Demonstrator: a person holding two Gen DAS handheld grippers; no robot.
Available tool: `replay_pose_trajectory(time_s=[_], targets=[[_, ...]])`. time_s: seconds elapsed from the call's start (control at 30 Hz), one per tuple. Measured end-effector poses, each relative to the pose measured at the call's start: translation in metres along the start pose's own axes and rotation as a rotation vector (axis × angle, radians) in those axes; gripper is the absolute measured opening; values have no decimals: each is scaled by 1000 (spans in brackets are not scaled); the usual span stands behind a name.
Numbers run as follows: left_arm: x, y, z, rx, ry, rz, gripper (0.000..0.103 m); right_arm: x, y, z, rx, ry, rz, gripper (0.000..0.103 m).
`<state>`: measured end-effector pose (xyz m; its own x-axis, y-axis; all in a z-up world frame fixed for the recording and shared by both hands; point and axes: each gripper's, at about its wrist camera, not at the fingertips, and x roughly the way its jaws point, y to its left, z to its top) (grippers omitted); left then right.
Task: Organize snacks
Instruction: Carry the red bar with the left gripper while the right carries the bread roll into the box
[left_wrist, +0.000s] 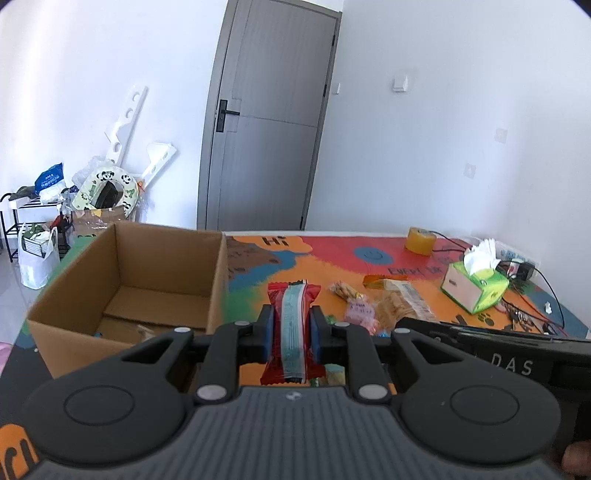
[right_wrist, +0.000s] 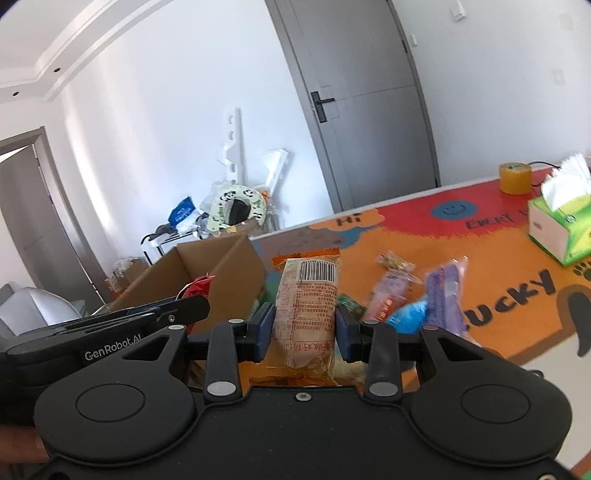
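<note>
Nearest the left wrist camera, the left gripper (left_wrist: 292, 334) is clamped narrow on a red foil snack packet with a pale blue strip down its middle (left_wrist: 291, 325). The blue pads pinch it across its width, and the packet stands on end well clear of the table, its lower part hanging below the pads. In the right wrist view the right gripper (right_wrist: 304, 326) holds a clear-wrapped beige pastry packet with a barcode and an orange end (right_wrist: 308, 306) the same way, with the jaws set a little wider around its fatter body.

Both wrappers look slick and soft, so I judge slipping to be the main risk. A quick swing toward the box could let either packet slide down through the pads or twist out sideways. The pastry may also crush if squeezed harder.

Just beyond and to the left stands the open brown cardboard box (left_wrist: 74, 325), its near wall close to the left gripper. A low carry could catch the hanging end of the red packet on that rim. In the right wrist view the left gripper is close by on the left, between the right gripper and the box, so the two tools could collide if both head for the box together.

Farther right, loose snack packets (left_wrist: 369, 306) lie scattered on the colourful printed tablecloth (left_wrist: 332, 254), with a green tissue box (left_wrist: 476, 288) and a yellow tape roll (left_wrist: 420, 240) at the far right.
</note>
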<state>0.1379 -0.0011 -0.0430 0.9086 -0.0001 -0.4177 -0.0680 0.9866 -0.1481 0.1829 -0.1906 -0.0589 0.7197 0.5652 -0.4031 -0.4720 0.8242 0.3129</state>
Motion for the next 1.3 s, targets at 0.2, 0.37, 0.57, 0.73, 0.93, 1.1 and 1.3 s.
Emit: replay_pose_trajectory(time_s=[0.2, 0.37, 0.57, 0.73, 0.93, 1.1, 1.3], targets=[[-4, 11, 9, -17, -23, 15, 19, 9, 16, 7, -20, -3, 21, 36], [-7, 23, 16, -33, -38, 29, 19, 17, 30, 13, -58, -17, 29, 36], [-8, 38, 25, -53, -65, 50, 19, 24, 38, 22, -58, -46, 59, 36], [-6, 56, 31, -73, -78, 76, 19, 34, 46, 28, -65, -56, 83, 36], [3, 81, 33, -107, -76, 121, 19, 51, 55, 33, -34, -48, 118, 36], [12, 98, 37, -125, -68, 143, 19, 62, 66, 37, -30, -40, 139, 36], [19, 116, 35, -157, -54, 161, 19, 78, 79, 37, -35, -27, 149, 36]])
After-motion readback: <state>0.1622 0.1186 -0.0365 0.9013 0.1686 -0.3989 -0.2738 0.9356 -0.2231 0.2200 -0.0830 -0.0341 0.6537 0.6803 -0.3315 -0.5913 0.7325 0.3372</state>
